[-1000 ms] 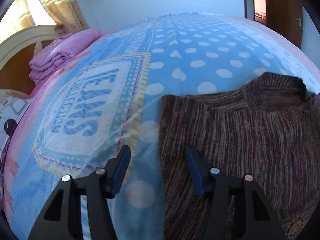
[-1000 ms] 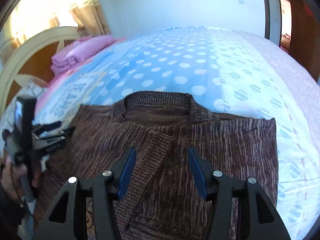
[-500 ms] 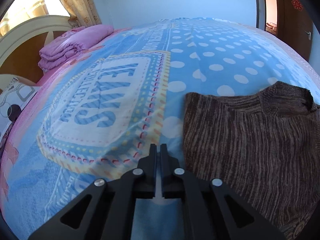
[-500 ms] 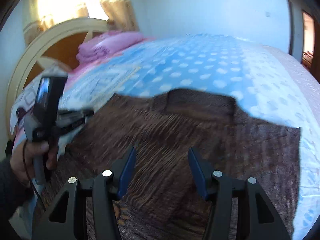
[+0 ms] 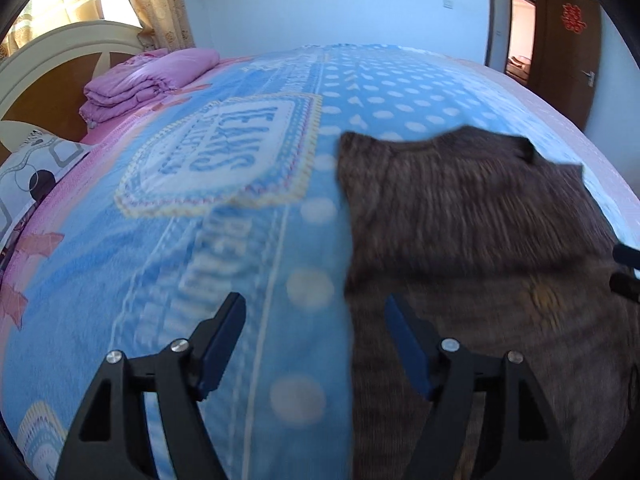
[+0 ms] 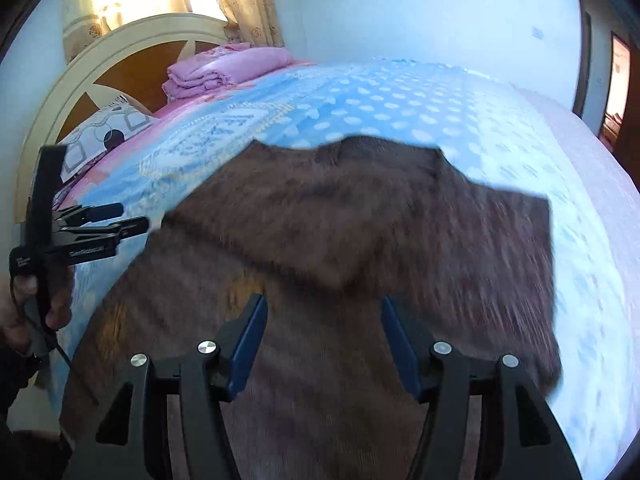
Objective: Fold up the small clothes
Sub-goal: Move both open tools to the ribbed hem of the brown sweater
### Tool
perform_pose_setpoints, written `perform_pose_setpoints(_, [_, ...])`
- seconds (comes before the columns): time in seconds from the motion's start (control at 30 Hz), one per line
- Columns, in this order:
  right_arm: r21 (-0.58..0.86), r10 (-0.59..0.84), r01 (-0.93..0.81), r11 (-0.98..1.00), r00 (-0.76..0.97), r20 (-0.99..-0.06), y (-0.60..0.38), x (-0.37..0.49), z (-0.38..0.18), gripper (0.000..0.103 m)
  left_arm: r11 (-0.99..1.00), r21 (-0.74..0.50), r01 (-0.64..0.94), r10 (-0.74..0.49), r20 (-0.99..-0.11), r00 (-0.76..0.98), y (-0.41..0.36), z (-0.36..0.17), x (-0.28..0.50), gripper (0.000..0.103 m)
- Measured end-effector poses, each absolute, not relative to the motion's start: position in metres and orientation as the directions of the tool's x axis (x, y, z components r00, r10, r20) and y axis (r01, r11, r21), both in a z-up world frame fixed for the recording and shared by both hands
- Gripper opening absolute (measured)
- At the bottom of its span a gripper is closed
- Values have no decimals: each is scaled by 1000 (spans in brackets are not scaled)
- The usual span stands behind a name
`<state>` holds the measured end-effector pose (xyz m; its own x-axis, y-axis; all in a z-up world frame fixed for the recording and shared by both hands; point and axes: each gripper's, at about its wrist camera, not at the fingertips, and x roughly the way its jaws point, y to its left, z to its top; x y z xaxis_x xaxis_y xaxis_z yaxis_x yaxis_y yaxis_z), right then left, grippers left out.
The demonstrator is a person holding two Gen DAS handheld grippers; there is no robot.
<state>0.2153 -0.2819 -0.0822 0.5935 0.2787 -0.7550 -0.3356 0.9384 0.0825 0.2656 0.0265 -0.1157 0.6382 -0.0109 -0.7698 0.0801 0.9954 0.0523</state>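
Hovering apparently empty-jawed above sweater (image 6: 320, 248): both grippers (image 5: 312, 320) (image 6: 322, 320).

Both my wrist cameras look low and close along the bed (image 5: 256, 264) toward the headboard (image 6: 120, 52), sharing the brown sweater (image 6: 360, 240).

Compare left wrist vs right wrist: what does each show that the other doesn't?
Left wrist only: the red emblem on the brown door, and the open left tool straddling the sweater's left edge, one finger over the blanket.

Right wrist only: the left tool seen from outside, in the person's hand, and the open right tool over the sweater's middle.

Both: sweater flat on the blanket, pink bedding, headboard, curtains.
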Motion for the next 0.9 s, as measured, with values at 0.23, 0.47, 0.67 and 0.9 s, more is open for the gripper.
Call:
perform_pose_setpoints(0.23, [71, 181, -208, 976, 577, -797, -331, 151, -100, 61, 990, 43, 138, -52, -787, 614, 29, -128, 198, 75])
perform_pose_setpoints(0.47, [68, 127, -124, 990, 567, -814, -358, 103, -108, 61, 979, 46, 198, -84, -796, 600, 19, -136, 155, 75])
perform_pose_setpoints(0.67, [57, 101, -96, 994, 566, -818, -361, 67, -115, 61, 971, 55, 231, -98, -793, 601, 12, -137, 126, 75])
perform_pose_setpoints(0.9, [40, 78, -80, 996, 562, -823, -358, 32, -122, 61, 963, 32, 267, -134, -805, 578, 12, -138, 96, 73])
